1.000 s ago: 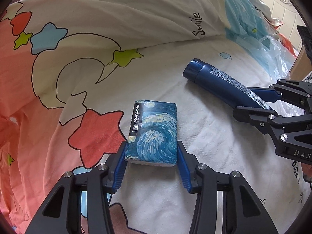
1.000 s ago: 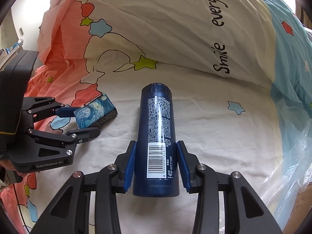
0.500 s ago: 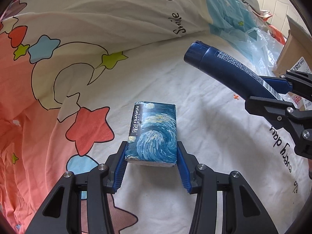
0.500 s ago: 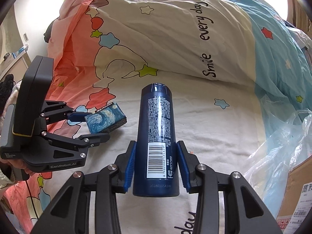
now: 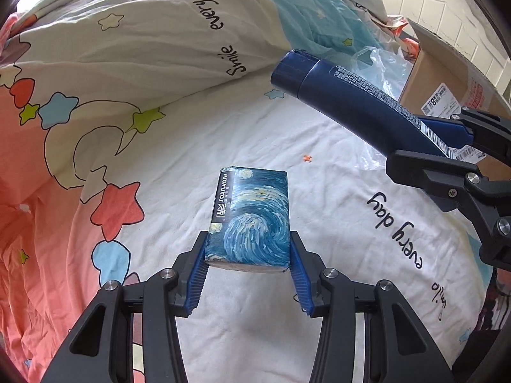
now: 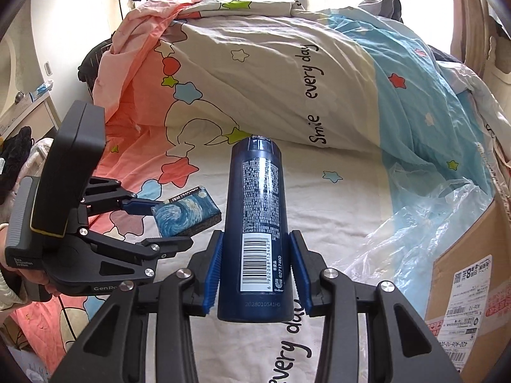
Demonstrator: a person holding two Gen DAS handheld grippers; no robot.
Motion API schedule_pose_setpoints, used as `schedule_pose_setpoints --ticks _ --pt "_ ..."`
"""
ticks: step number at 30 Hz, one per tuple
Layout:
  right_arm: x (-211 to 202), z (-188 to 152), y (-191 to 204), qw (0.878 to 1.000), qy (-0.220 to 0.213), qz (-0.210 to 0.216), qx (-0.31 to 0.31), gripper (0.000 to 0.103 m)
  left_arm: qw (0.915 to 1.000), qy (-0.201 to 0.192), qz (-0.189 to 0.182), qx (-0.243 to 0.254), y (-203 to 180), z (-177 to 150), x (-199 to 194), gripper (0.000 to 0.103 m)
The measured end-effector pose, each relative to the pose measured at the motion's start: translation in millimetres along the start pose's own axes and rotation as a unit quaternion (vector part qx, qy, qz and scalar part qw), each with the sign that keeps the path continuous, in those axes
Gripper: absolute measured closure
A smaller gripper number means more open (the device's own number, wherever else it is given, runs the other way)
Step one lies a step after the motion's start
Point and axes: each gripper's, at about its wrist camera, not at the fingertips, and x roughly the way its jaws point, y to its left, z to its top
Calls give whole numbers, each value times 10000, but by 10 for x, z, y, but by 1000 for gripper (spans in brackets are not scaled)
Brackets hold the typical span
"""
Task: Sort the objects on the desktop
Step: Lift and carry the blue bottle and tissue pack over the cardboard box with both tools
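My left gripper is shut on a tissue pack printed with a blue swirling-sky painting, held clear above the bed sheet. From the right wrist view the same pack sits between the left gripper's blue pads at the left. My right gripper is shut on the lower end of a dark blue bottle, barcode up, cap pointing away. In the left wrist view that bottle slants in from the right, held by the right gripper.
A folded star-print quilt lies along the far side of the bed. A cardboard box stands at the right, a crumpled clear plastic bag beside it. A hand holds the left gripper at the left edge.
Both grippers have risen off the bed with their objects and shifted toward the right; the cardboard box has come into view. Neither grip has changed.
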Motion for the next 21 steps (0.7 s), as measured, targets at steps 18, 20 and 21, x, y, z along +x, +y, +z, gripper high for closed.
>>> schedule_pose_setpoints --ticks 18,20,21 --pt "-1106 -37 68 9979 -515 -322 224 66 9990 -228 -194 324 -613 20 -889 55" --pt "-1205 -38 55 9977 -547 -342 222 66 9987 -249 -205 391 -700 38 -959 55" --pt "-1250 -41 46 9976 -561 -345 221 66 9985 -276 -220 421 -742 51 -996 55"
